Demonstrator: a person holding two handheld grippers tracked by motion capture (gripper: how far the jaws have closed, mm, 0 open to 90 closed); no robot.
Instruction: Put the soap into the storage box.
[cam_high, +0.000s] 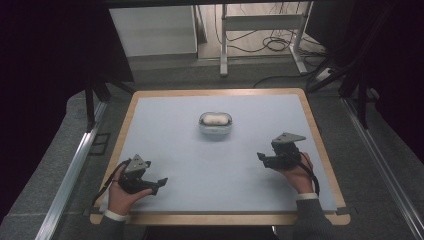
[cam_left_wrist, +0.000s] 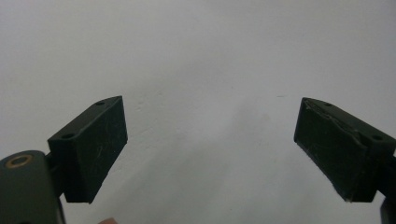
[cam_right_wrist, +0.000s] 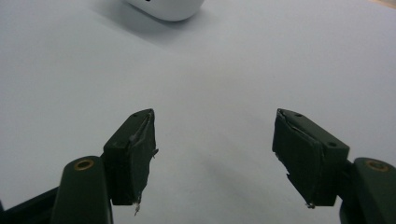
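A white lidded case (cam_high: 215, 123) sits alone at the far middle of the pale mat (cam_high: 215, 170), well apart from the wooden table edge (cam_high: 120, 131). The left gripper (cam_high: 159, 183) (jaws wide, nothing between them) rests near the near-left corner, and the right gripper (cam_high: 262, 157), equally wide and empty, sits at the right with bare mat between it and the case.

Left gripper (cam_high: 161, 183), right gripper (cam_high: 260, 157): fingers apart

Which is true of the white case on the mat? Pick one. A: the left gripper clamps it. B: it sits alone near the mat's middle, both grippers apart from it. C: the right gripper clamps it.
B: the white case sits untouched, with left gripper and right gripper open nearer the person.
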